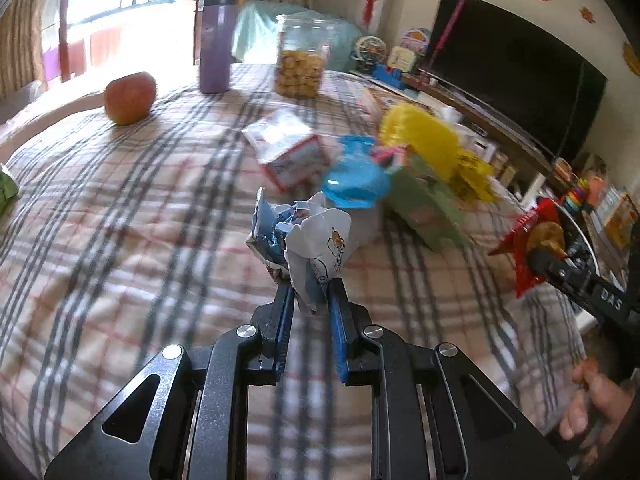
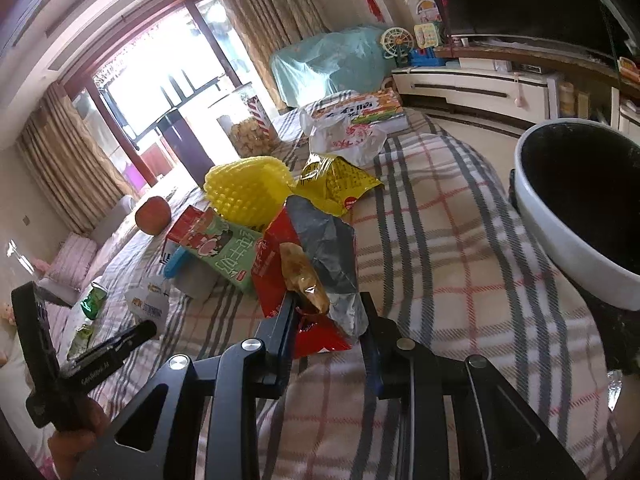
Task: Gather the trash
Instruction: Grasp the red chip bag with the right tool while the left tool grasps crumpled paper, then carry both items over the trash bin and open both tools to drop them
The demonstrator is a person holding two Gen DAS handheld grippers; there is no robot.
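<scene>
A crumpled white and blue paper wrapper (image 1: 304, 236) is pinched between the blue pads of my left gripper (image 1: 310, 284), just above the plaid tablecloth (image 1: 120, 220). My right gripper (image 2: 328, 300) is shut on a torn red and silver snack wrapper (image 2: 320, 240) with a brown scrap in it. In the left wrist view that right gripper (image 1: 548, 256) shows at the right edge with the red wrapper (image 1: 528, 220). A white bin with a black inside (image 2: 560, 240) stands open at the right of the right gripper.
More litter lies mid-table: a yellow foam net (image 2: 248, 188), a yellow snack bag (image 2: 340, 184), a green carton (image 2: 224, 252), a white plastic bag (image 2: 348, 136). An apple (image 1: 130, 98), a purple bottle (image 1: 216, 40) and a cookie jar (image 1: 300, 64) stand at the far side.
</scene>
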